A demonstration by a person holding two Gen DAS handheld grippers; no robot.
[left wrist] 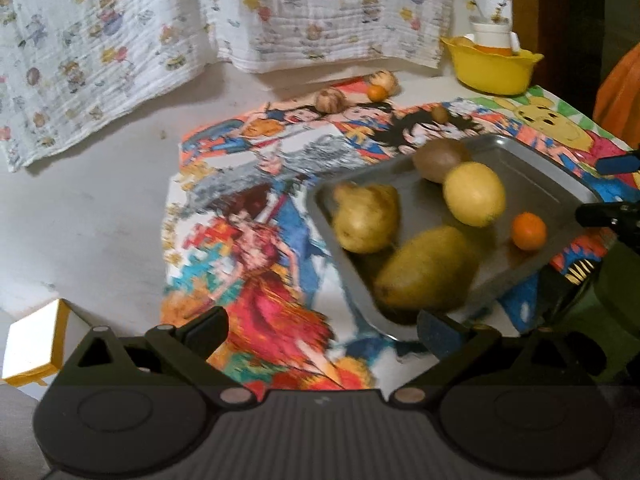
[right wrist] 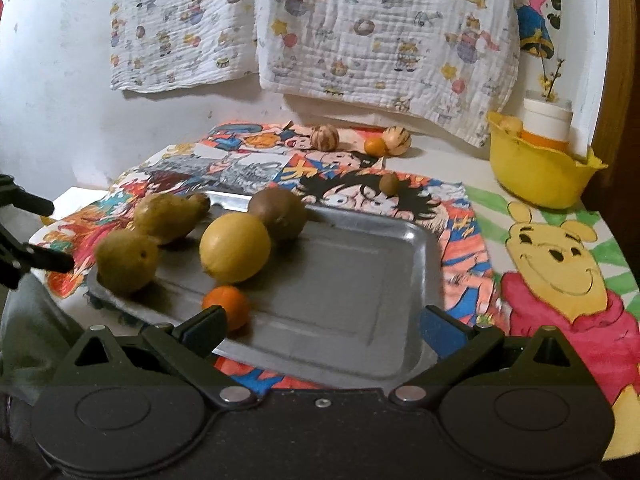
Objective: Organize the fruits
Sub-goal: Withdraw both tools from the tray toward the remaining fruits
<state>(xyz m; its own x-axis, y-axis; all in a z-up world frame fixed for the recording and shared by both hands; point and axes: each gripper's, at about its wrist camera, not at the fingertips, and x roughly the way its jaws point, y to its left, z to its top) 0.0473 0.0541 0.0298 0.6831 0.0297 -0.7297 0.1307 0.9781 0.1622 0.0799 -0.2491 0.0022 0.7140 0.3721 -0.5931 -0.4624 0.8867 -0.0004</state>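
Observation:
A metal tray (right wrist: 360, 276) (left wrist: 532, 176) lies on a cartoon-print mat. In it are a pear (right wrist: 168, 216) (left wrist: 366, 218), a green mango (right wrist: 126, 260) (left wrist: 428, 268), a yellow lemon (right wrist: 235, 248) (left wrist: 474, 193), a brown kiwi (right wrist: 278, 213) (left wrist: 440, 159) and a small orange (right wrist: 227, 306) (left wrist: 529, 231). Behind the tray lie two striped round fruits (right wrist: 325, 137) (right wrist: 397, 140), a small orange (right wrist: 375, 146) and a small brown fruit (right wrist: 389, 183). My left gripper (left wrist: 320, 332) is open and empty, left of the tray. My right gripper (right wrist: 322, 328) is open and empty over the tray's near edge.
A yellow bowl (right wrist: 536, 172) (left wrist: 492, 68) with a white-and-orange jar stands at the back right. A printed cloth (right wrist: 360, 32) hangs on the wall behind. A Winnie-the-Pooh picture (right wrist: 560, 264) covers the table's right side. A white and yellow box (left wrist: 34, 342) sits at the left.

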